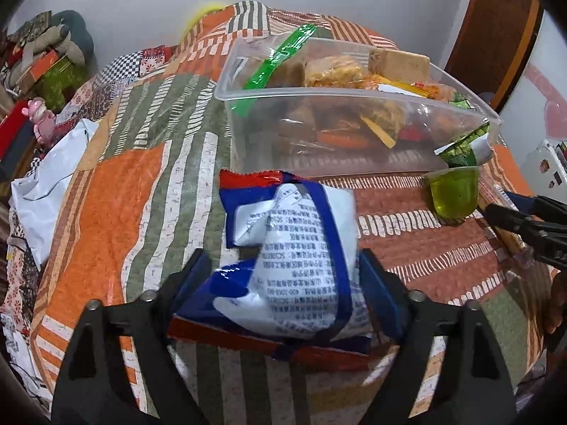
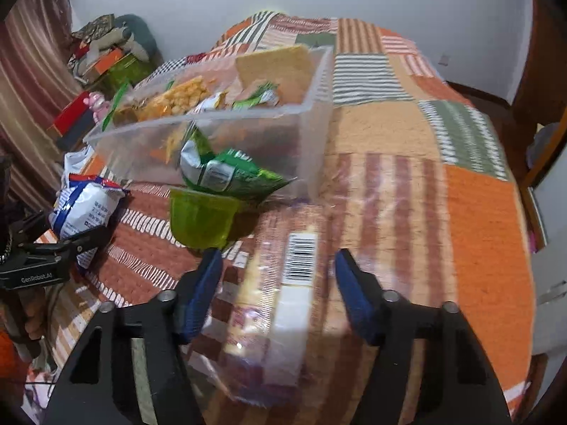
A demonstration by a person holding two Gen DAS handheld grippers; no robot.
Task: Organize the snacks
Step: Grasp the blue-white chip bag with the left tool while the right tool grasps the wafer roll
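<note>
- Snacks fill the clear plastic bin (image 1: pixel 354 106) standing on the patchwork cloth (image 1: pixel 124 177): green wrappers, crackers and orange packets show above its rim.
- Your left gripper (image 1: pixel 287 276) has the white-and-blue snack bag (image 1: pixel 297 258) between its blue pads (image 1: pixel 381 301), both pressed against the bag's sides, just in front of the bin.
- Your right gripper (image 2: pixel 278 283) straddles a clear cracker pack (image 2: pixel 280 304) with a barcode label; a gap shows at the right pad (image 2: pixel 354 297), so whether it has a grip cannot be told.
- A green jelly cup (image 2: pixel 202 219) sits beside the bin, touching a green packet (image 2: pixel 226 173) leaning on the bin wall.
- A white mailer bag (image 1: pixel 49 184) lies well apart on the left edge.
</note>
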